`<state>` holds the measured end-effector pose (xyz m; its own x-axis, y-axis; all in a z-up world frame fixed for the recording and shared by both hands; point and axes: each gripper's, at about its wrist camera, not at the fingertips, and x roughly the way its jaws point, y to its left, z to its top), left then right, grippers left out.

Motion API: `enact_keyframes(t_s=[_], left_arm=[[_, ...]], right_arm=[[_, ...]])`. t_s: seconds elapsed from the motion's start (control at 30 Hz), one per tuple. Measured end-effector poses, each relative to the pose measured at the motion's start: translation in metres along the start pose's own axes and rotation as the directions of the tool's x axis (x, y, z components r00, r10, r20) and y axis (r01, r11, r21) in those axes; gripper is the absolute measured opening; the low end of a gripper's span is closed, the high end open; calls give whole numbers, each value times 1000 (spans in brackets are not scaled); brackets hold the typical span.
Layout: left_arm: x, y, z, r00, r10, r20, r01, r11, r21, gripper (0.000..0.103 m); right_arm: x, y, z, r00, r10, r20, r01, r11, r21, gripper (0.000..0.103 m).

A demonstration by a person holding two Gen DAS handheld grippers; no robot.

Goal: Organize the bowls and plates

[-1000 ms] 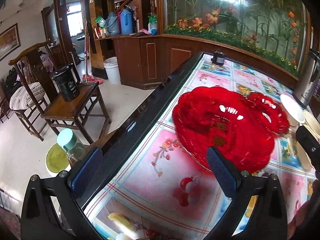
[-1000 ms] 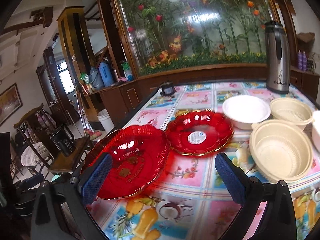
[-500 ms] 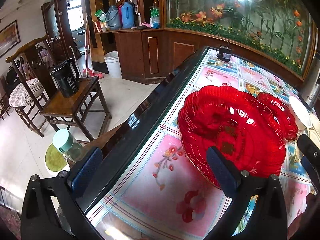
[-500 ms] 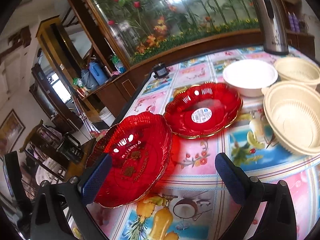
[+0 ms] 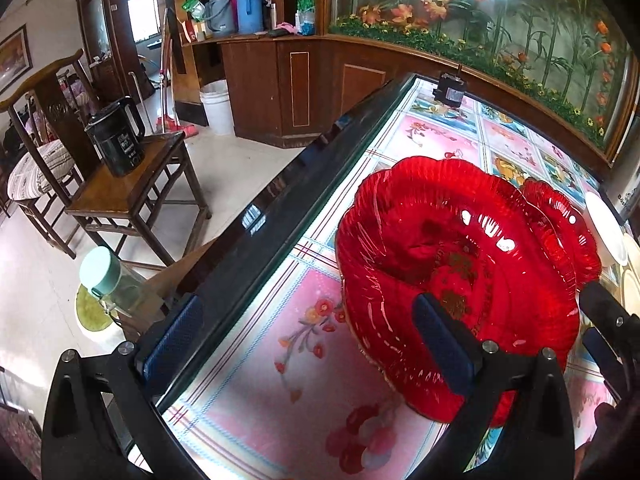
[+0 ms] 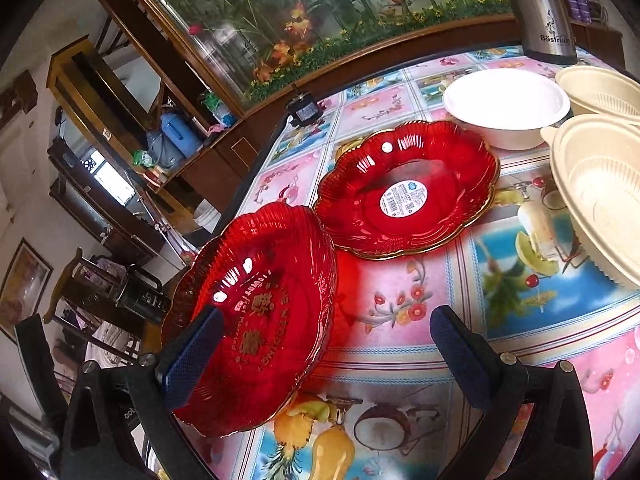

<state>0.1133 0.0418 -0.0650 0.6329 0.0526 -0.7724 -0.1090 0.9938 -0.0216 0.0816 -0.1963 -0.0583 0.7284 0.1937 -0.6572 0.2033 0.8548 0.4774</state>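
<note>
A large red plate with gold lettering point(image 6: 260, 304) lies near the table's left edge; it also shows in the left wrist view point(image 5: 460, 264). A second red plate with a white sticker point(image 6: 404, 192) lies just beyond it. A white bowl point(image 6: 506, 106) and two cream bowls point(image 6: 600, 172) stand to the right. My left gripper point(image 5: 308, 344) is open, its right finger over the lettered plate's near rim. My right gripper point(image 6: 324, 356) is open, its left finger over the same plate.
A steel thermos point(image 6: 540, 8) stands at the back right of the table point(image 6: 400, 312). A small black device point(image 6: 306, 110) sits at the far edge. A wooden stool with a black kettle point(image 5: 116, 144) and a bottle point(image 5: 104, 276) stand left of the table.
Both grippers have moved closer to the lettered red plate and lower over it. Both stay open. The plates and bowls have not moved.
</note>
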Motion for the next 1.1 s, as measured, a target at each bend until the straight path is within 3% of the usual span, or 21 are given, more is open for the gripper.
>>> enact_keyframes(t_s=[0.57,0.73,0.8,0.9,0.97,1.0,1.07,1.1], left_arm=[[23,-10,1,996,-49,-71,47,999,-23,103],[26,-11,2,996,-39,-83,38,999,-19,103],[27,-9,2,995,-36,-90,34,999,-27,102],[28,-4,1,994,-50,-95,45,997,-56,85],[30,-1,1,993,-60,-103,53,996,-72,64],[29,0,2,994,-59,-92,53,996,-69,61],[28,-1,3,990,-102,-93,95,993,-74,39],[27,-2,4,988,-118,-97,110,991,-78,34]], right_arm=[[17,-6,3,999,30,-40,-29,999,27,102],[30,-15,4,994,71,-85,-63,994,91,87],[32,-17,4,992,88,-90,-79,992,98,73],[37,-18,4,990,99,-100,-89,990,106,57],[39,-18,3,987,116,-110,-103,988,117,51],[40,-18,3,987,116,-111,-103,988,116,47],[41,-19,2,986,115,-118,-102,988,116,40],[42,-19,1,985,120,-123,-105,987,119,37]])
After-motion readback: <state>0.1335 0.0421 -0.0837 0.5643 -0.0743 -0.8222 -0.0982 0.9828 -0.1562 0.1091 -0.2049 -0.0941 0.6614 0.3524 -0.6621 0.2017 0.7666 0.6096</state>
